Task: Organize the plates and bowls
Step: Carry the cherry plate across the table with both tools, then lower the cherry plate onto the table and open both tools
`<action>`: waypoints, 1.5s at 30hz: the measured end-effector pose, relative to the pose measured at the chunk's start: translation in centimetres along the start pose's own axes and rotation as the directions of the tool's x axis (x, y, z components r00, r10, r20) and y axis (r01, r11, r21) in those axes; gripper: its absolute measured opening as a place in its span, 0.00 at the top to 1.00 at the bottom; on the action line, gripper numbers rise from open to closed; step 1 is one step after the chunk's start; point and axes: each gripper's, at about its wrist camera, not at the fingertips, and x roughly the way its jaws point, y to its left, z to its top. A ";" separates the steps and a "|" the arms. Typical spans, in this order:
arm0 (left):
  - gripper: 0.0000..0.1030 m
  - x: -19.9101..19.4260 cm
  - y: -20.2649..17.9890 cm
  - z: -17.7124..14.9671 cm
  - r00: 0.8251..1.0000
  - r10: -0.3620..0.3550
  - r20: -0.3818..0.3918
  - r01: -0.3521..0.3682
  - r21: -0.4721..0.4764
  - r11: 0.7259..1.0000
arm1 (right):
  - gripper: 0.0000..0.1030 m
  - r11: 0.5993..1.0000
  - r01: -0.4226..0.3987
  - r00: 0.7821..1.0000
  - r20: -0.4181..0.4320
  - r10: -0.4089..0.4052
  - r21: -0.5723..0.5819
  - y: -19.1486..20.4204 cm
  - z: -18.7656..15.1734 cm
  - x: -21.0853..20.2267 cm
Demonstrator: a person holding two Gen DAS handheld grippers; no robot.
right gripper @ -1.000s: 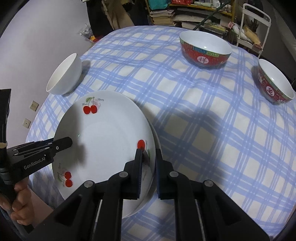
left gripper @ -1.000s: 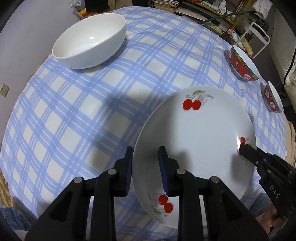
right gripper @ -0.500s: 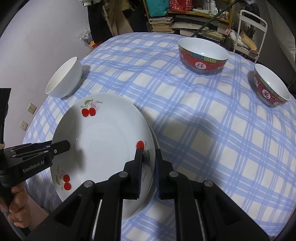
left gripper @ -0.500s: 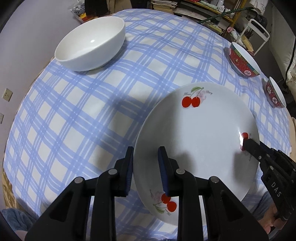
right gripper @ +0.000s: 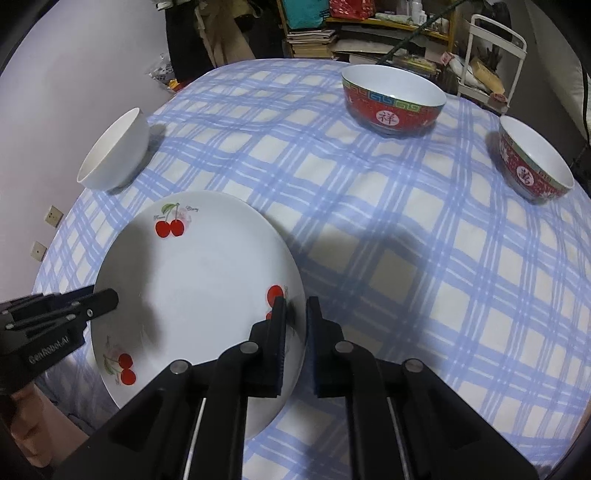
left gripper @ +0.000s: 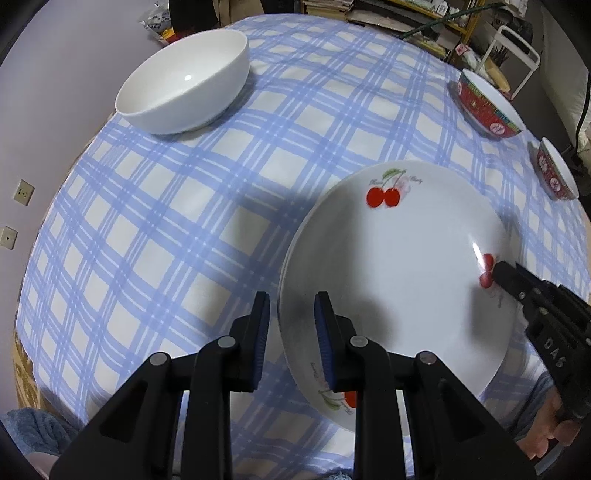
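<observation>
Right now I hold a white plate [left gripper: 399,266] with red cherries painted on it, and I hold it with both grippers. My left gripper [left gripper: 291,325] has its 2 fingers on either side of the plate's left edge; the rim sits between them, with the right finger over the plate and the left finger over the cloth. I cannot tell if the pads press on the rim. My right gripper [right gripper: 295,325] is pinched tight on the plate's right edge, close to a pair of cherries. From the left camera I can see that gripper's black tip [left gripper: 506,273] touching the far rim of the plate.

The plate is over the near part of a round table with a blue and white checked cloth [right gripper: 406,229]. A thin second rim shows along its left edge in the left camera, so there may be another plate under it, but I cannot be sure.

A white bowl [left gripper: 184,81] stands on the cloth, well apart from the plate, on the far left. A big red bowl [right gripper: 393,99] with a white inside stands at the far side of the table. A small red bowl [right gripper: 533,162] stands near it, on the right edge. Behind the table are shelves [right gripper: 369,29] full of books and papers.
</observation>
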 end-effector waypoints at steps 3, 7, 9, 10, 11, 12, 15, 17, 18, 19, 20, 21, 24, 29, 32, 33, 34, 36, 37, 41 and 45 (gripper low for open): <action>0.76 0.2 0.1 0.1 1.000 -0.001 -0.007 0.001 -0.008 1.000 | 0.89 1.000 -0.012 1.000 -0.004 0.012 0.016 -0.2 0.1 0.1; 0.76 0.2 0.1 0.1 1.000 -0.003 -0.007 0.003 -0.009 1.000 | 0.89 1.000 -0.007 1.000 -0.004 0.007 0.014 -0.1 0.0 0.0; 0.76 0.3 0.1 0.1 1.000 -0.004 -0.007 0.004 -0.009 1.000 | 0.88 1.000 -0.012 1.000 -0.007 0.013 0.020 -0.1 0.0 0.0; 0.76 0.3 0.1 0.1 1.000 -0.006 -0.008 0.005 -0.010 1.000 | 0.88 1.000 -0.015 1.000 -0.007 0.015 0.024 -0.1 0.0 0.1; 0.76 0.3 0.1 0.1 1.000 -0.006 -0.008 0.006 -0.010 1.000 | 0.88 0.999 -0.017 1.000 -0.008 0.017 0.027 -0.2 0.1 0.1; 0.75 0.3 0.1 0.1 1.000 -0.006 -0.008 0.006 -0.010 1.000 | 0.88 0.999 -0.019 1.000 -0.008 0.019 0.030 -0.2 0.1 0.1; 0.75 0.3 0.1 0.1 1.000 -0.006 -0.008 0.006 -0.010 1.000 | 0.88 0.999 -0.020 1.000 -0.008 0.020 0.032 -0.3 0.2 0.2; 0.75 0.4 0.1 0.2 1.000 -0.007 -0.009 0.007 -0.010 1.000 | 0.88 0.999 -0.021 1.000 -0.009 0.021 0.034 -0.3 0.2 0.3; 0.75 0.4 0.1 0.2 1.000 -0.007 -0.008 0.007 -0.008 1.000 | 0.88 0.999 -0.021 1.000 -0.009 0.021 0.034 -0.4 0.2 0.3; 0.75 0.3 0.1 0.3 1.000 -0.006 -0.007 0.006 -0.009 1.000 | 0.88 0.999 -0.021 1.000 -0.010 0.022 0.035 -0.4 0.2 0.3; 0.75 0.3 0.2 0.3 1.000 -0.003 -0.004 0.003 -0.013 1.000 | 0.88 0.999 -0.021 1.000 -0.010 0.022 0.035 -0.4 0.2 0.3; 0.75 0.2 0.2 0.4 1.000 -0.002 -0.002 0.002 -0.014 1.000 | 0.88 0.999 -0.022 1.000 -0.010 0.022 0.036 -0.4 0.2 0.3; 0.75 0.1 0.3 0.6 1.000 0.002 0.007 -0.002 -0.025 1.000 | 0.88 0.999 -0.020 1.000 -0.010 0.020 0.039 -0.5 0.3 0.2; 0.75 -0.4 0.5 0.8 1.000 0.006 0.022 -0.005 -0.028 1.000 | 0.88 0.998 -0.009 1.000 0.015 0.009 0.056 -0.7 0.7 -0.4; 0.75 -1.5 0.6 1.0 0.998 -0.004 0.056 0.005 -0.023 1.000 | 0.88 0.999 -0.002 0.999 0.053 0.000 0.052 -0.7 1.4 -1.1; 0.74 -2.2 0.7 1.1 0.997 -0.004 0.078 0.005 -0.014 1.000 | 0.88 0.999 -0.001 0.998 0.069 -0.002 0.051 -0.6 1.7 -1.4; 0.73 -2.8 1.1 1.2 0.995 0.001 0.100 0.000 -0.010 1.000 | 0.88 0.999 -0.005 0.997 0.083 0.000 0.053 -0.6 2.0 -1.7; 0.60 -3.9 1.5 1.4 0.990 0.031 0.140 -0.029 -0.014 0.999 | 0.87 0.998 -0.017 0.994 0.104 0.011 0.057 -0.5 2.6 -2.2; 0.56 -4.6 1.9 1.6 0.985 0.045 0.166 -0.042 -0.023 0.999 | 0.84 0.998 -0.015 0.993 0.114 0.009 0.056 -0.4 2.9 -2.4; 0.54 -6.1 3.4 2.8 0.975 0.081 0.207 -0.078 -0.025 0.997 | 0.73 0.998 -0.034 0.988 0.154 0.026 0.046 0.2 4.7 -3.0; 0.40 -7.1 5.4 4.4 0.966 0.115 0.233 -0.101 -0.068 0.993 | 0.45 0.998 -0.058 0.979 0.196 0.054 0.015 1.3 6.6 -3.7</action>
